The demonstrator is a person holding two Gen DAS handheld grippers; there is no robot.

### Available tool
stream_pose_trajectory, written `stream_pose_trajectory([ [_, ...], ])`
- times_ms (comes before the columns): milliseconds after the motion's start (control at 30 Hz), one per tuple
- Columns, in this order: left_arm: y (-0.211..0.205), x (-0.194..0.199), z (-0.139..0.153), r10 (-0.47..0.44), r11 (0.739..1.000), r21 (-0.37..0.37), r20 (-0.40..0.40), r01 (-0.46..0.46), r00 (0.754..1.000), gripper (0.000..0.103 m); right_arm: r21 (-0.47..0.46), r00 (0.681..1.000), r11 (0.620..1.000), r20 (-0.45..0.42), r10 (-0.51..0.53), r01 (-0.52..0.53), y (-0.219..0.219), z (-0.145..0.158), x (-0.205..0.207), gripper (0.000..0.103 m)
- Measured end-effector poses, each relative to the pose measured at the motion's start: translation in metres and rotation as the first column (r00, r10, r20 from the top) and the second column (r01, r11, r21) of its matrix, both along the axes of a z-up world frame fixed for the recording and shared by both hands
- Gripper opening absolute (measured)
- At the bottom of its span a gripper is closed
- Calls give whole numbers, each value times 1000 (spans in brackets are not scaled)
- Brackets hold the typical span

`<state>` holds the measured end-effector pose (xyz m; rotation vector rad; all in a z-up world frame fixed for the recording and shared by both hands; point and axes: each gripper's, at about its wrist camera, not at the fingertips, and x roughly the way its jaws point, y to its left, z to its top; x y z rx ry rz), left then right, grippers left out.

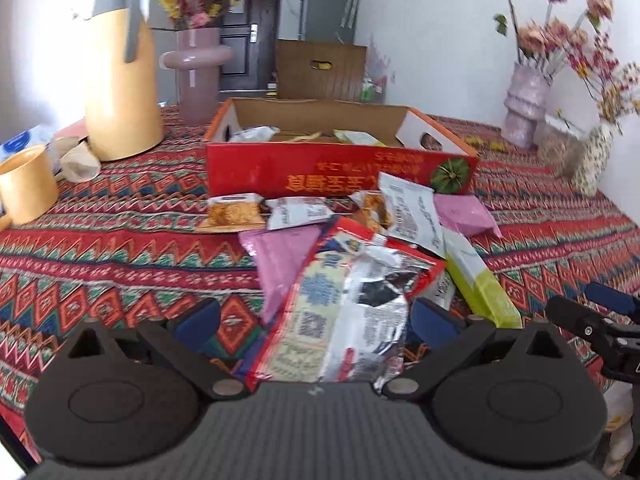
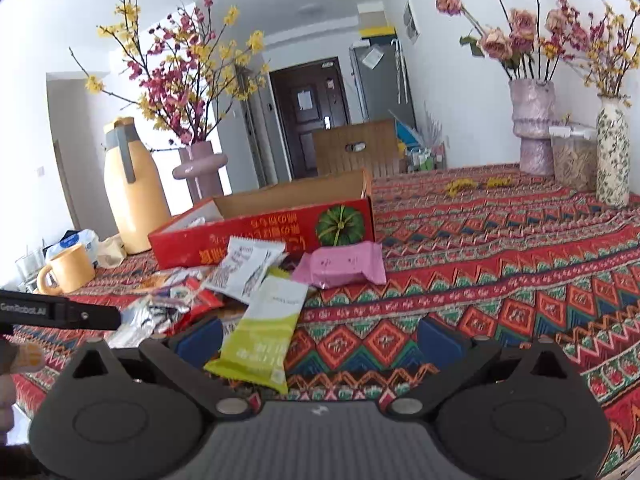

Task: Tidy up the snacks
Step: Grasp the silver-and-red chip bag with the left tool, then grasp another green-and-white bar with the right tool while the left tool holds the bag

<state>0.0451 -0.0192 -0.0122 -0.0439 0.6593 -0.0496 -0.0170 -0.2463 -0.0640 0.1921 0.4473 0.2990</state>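
A pile of snack packets lies on the patterned tablecloth in front of a red cardboard box [image 1: 340, 168] that holds a few packets. My left gripper [image 1: 316, 326] is open, its jaws on either side of a red and silver foil packet [image 1: 344, 320]. My right gripper [image 2: 320, 340] is open just above the cloth, with the lower end of a green and white packet [image 2: 264, 332] between its jaws, nearer the left finger. Pink packets [image 1: 280, 264] [image 2: 344, 266] and a white packet [image 2: 244, 268] lie in the pile. The red box also shows in the right wrist view [image 2: 264, 232].
A yellow jug [image 1: 120, 92] and yellow mug [image 1: 24, 188] stand at the left. Vases with flowers stand at the back left [image 1: 198, 68] and right [image 2: 532, 128] [image 2: 612, 152]. A brown carton [image 1: 320, 70] sits behind the table.
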Motion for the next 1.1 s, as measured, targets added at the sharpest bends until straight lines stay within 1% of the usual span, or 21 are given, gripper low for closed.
stream_pose_trajectory([
  [133,-18,15,-5,-27,998,62,-25,28,999,103,-6,1000,1000,-7,18,-18,1,-3,-2,103],
  [267,-28,27,-14,-25,995,92,-56,31,998,103,-15,1000,1000,-11,19,-19,2,-3,-2,103],
  [300,-28,28,-16,-24,996,88,-63,29,998,102,-16,1000,1000,-11,18,-19,2,-3,-2,103],
  [467,-26,29,-20,-24,997,70,-75,29,997,82,-9,1000,1000,-24,18,-18,0,-6,-1,103],
  [667,-25,23,-18,-34,998,60,-56,37,998,72,-18,999,1000,-37,12,-13,2,-8,0,103],
  [733,-23,21,-18,-40,998,54,-50,43,998,69,-19,999,1000,-43,12,-13,3,-9,1,103],
  [900,-21,16,-14,-42,998,41,-34,44,999,68,-24,999,1000,-48,12,-14,4,-10,2,103],
  [1100,-12,2,4,-35,999,15,32,35,999,66,-56,999,998,-50,9,-12,10,-2,8,103],
])
